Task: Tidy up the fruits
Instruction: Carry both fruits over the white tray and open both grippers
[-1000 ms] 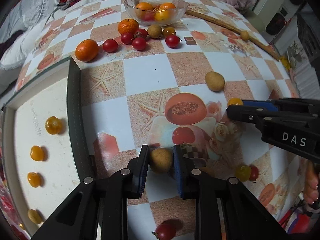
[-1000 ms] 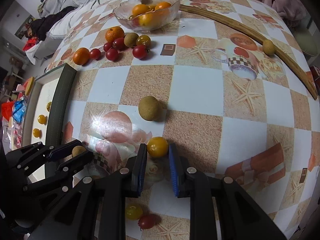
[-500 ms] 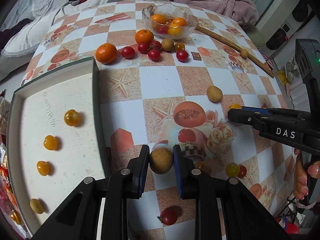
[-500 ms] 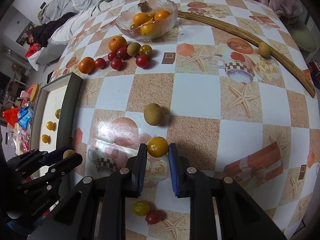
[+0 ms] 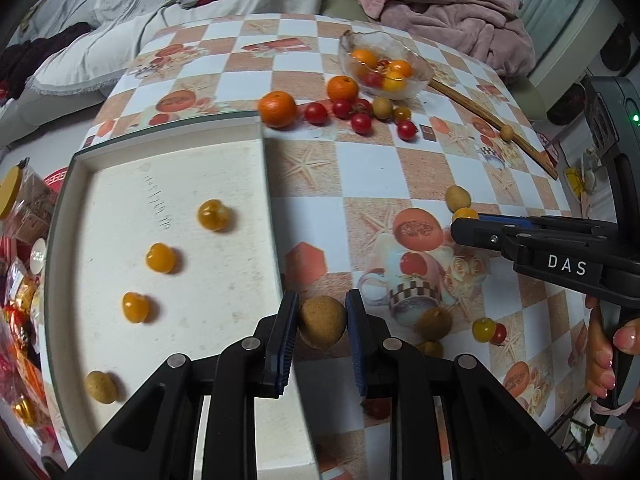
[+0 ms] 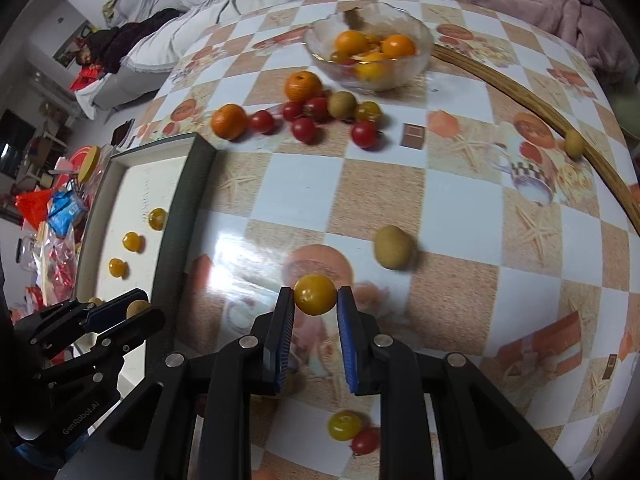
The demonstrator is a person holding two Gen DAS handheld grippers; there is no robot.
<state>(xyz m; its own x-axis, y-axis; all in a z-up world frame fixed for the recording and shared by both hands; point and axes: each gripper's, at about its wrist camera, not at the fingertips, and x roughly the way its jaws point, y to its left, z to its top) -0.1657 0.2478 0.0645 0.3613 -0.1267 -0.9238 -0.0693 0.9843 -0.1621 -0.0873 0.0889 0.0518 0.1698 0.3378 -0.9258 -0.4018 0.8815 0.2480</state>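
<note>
My left gripper (image 5: 322,322) is shut on a tan longan (image 5: 322,321) and holds it above the table beside the right rim of the white tray (image 5: 272,216). The tray holds three yellow tomatoes (image 5: 160,258) in a line and one longan (image 5: 101,387). My right gripper (image 6: 315,306) is shut on a yellow tomato (image 6: 315,294), lifted over the checkered table. The right gripper also shows in the left wrist view (image 5: 464,220), and the left gripper in the right wrist view (image 6: 136,312).
A glass bowl (image 6: 416,32) of oranges stands at the back. Oranges (image 5: 277,109), red tomatoes (image 5: 361,123) and longans (image 6: 393,246) lie loose on the table. A wooden stick (image 6: 520,96) lies at the right. A yellow and a red tomato (image 6: 345,426) lie near me.
Both grippers have lifted with their fruits. The left gripper has moved left toward the tray, which now fills more of its view. The right gripper has moved left too.
</note>
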